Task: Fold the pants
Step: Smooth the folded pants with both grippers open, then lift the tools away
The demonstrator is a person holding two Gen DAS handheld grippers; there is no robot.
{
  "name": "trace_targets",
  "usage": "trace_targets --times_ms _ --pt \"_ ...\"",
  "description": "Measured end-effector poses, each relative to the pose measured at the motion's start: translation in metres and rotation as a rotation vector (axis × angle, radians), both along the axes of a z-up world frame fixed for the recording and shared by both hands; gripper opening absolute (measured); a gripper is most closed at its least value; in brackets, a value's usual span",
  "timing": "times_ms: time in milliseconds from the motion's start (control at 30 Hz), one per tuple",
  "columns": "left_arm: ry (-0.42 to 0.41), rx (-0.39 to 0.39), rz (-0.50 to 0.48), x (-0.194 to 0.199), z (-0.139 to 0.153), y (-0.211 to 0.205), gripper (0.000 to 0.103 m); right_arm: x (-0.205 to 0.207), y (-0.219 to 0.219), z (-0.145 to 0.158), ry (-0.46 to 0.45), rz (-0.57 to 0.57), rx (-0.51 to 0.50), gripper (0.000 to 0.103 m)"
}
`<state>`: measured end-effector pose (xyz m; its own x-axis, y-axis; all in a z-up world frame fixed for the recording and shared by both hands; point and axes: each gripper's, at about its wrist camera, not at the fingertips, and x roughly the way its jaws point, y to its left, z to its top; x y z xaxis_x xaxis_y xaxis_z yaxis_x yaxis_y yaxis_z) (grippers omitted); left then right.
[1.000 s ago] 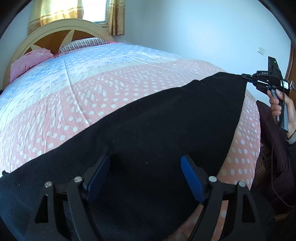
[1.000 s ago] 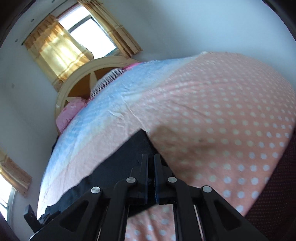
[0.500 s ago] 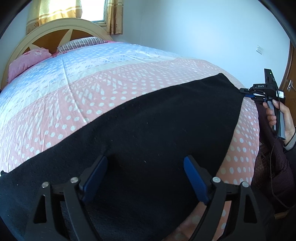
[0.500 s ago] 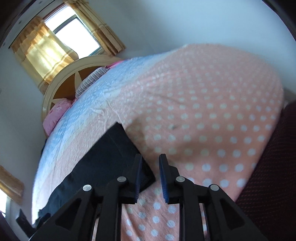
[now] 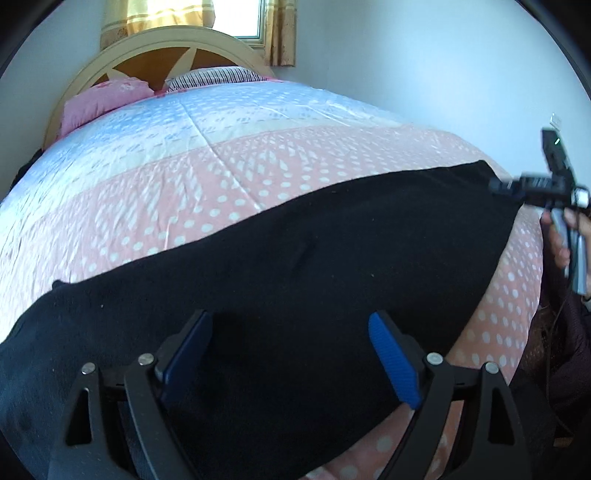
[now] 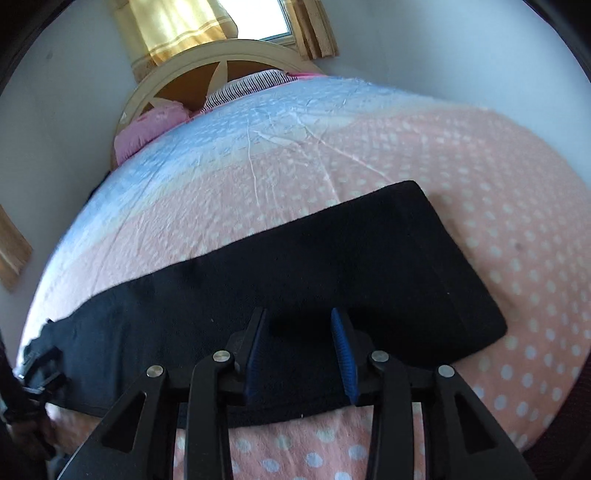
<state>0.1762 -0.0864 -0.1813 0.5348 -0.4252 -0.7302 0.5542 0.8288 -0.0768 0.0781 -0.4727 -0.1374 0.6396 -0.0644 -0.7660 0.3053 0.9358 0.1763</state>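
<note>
The bed (image 6: 461, 155) fills both views, its quilt (image 5: 229, 173) pink with white dots along the near side and pale blue toward the far end. At that far end stands a rounded cream headboard (image 5: 173, 40) with brown wooden panels. A pink pillow (image 5: 107, 99) and a striped pillow (image 5: 214, 75) lean against it. Behind it hang yellow curtains (image 6: 177, 26) beside a bright window (image 6: 266, 18). White walls close the room on both sides.

The black pants (image 6: 332, 266) lie flat as one long strip near the bed's near edge. Their long axis runs along that edge, slanting slightly away from it toward the right. The right end is squared off with a straight edge, well short of the bed's right side. Nothing lies on top of the cloth. No label or writing can be read on it.

The left gripper (image 5: 290, 354) hovers above the middle of the strip, its blue pads spread wide with nothing between them. The right gripper (image 6: 301, 350) hangs over the near edge of the pants, fingers apart and opening, pads off the cloth. In the left wrist view it appears blurred at the pants' far right corner, held by a hand (image 5: 565, 236); its markings cannot be read.
</note>
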Motion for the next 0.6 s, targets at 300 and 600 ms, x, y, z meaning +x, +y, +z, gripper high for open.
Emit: trace_targets --times_ms 300,600 --pt "-0.042 -0.008 0.111 -0.005 0.005 0.033 0.090 0.002 0.111 0.025 -0.078 0.355 -0.002 0.038" --pt "-0.058 0.050 0.295 0.000 -0.002 0.091 0.094 0.014 0.190 -0.007 0.062 0.572 -0.054 0.040"
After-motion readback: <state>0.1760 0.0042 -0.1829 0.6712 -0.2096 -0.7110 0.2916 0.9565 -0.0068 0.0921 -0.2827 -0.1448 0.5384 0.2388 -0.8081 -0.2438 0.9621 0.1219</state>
